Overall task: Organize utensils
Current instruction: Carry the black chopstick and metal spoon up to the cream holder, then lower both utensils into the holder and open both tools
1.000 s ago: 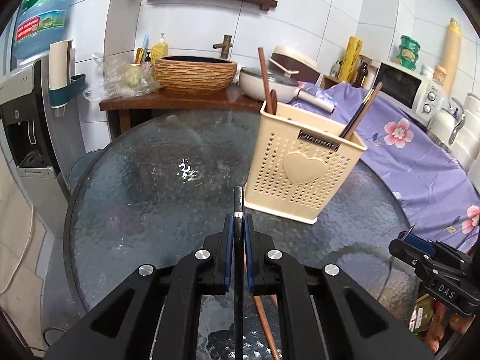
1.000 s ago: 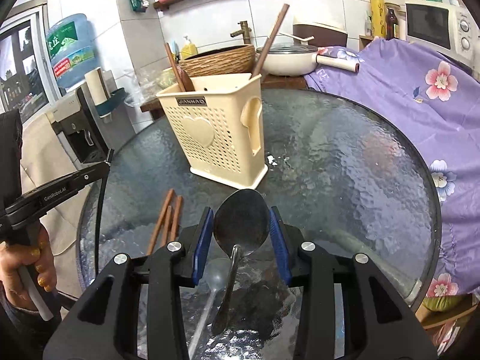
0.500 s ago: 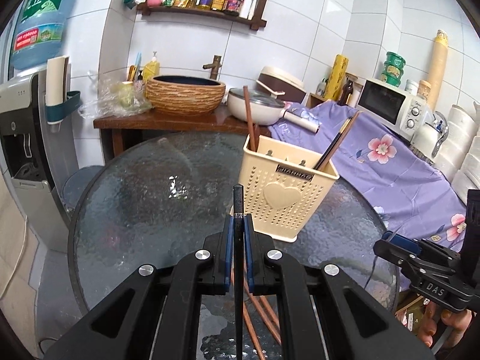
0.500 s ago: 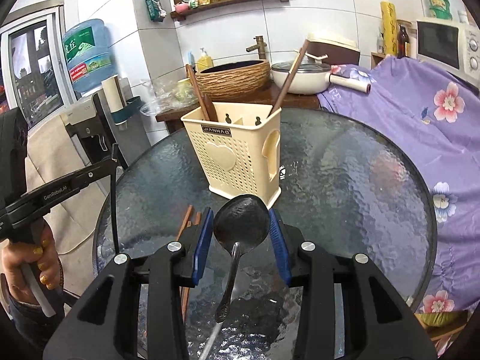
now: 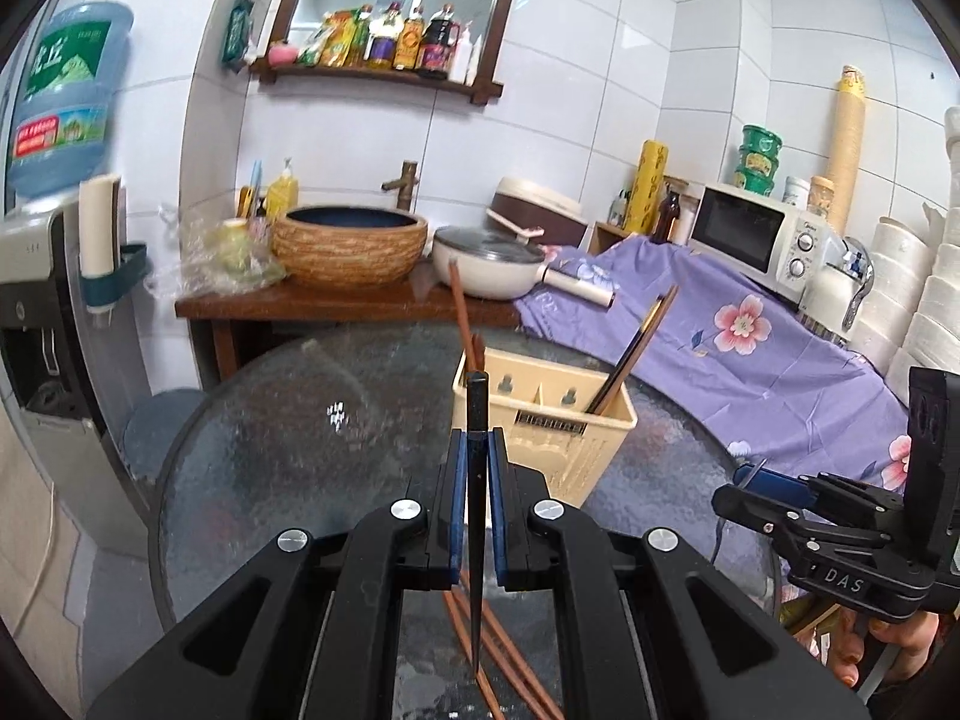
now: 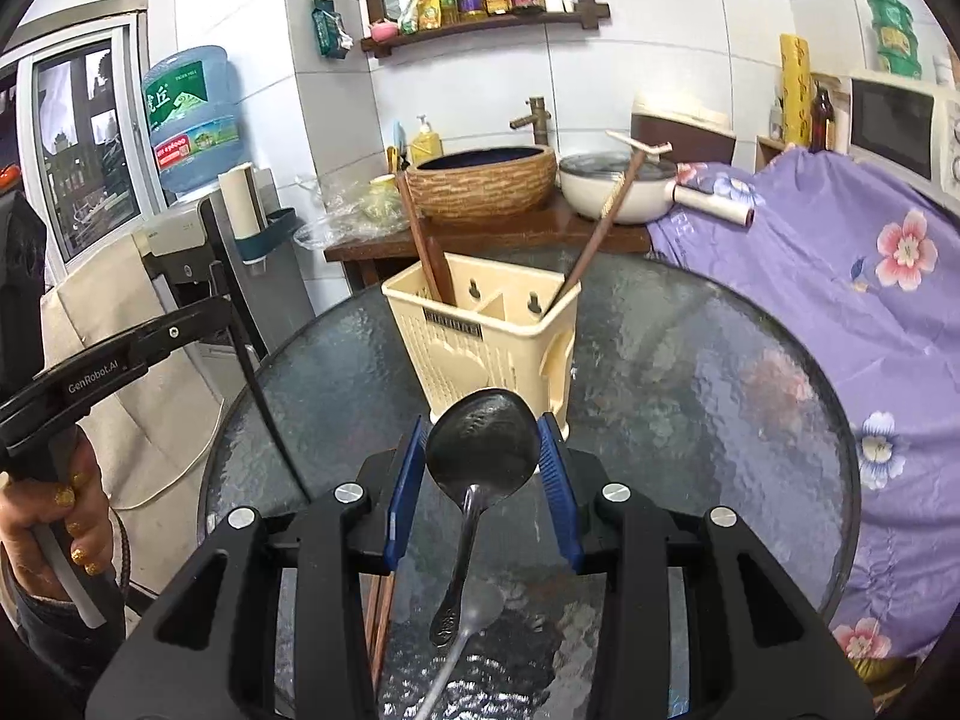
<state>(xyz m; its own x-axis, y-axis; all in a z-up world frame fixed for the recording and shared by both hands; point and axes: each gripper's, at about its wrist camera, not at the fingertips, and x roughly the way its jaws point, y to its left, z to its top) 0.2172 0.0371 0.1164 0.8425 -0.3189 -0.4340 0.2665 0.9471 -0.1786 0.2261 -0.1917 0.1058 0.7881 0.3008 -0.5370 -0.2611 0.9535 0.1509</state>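
My left gripper [image 5: 476,480] is shut on a thin black chopstick [image 5: 477,420], held high above the glass table, its tip pointing at the cream utensil holder [image 5: 543,438]. The holder has brown chopsticks in its compartments. My right gripper [image 6: 483,468] is shut on a metal spoon [image 6: 483,441], gripping its bowl, with the handle hanging down. The holder [image 6: 486,336] stands just beyond it. Brown chopsticks [image 5: 498,654] lie on the table below my left gripper. A second spoon [image 6: 468,630] lies on the table under the held one.
The round glass table [image 6: 690,372] ends at a wooden side table [image 5: 336,306] with a woven basin and a pan. A purple flowered cloth [image 5: 750,348] covers the counter at right with a microwave. A water dispenser [image 6: 180,228] stands at left.
Both grippers have risen and tilted up, each still holding its utensil. The holder now appears lower and farther in both views.
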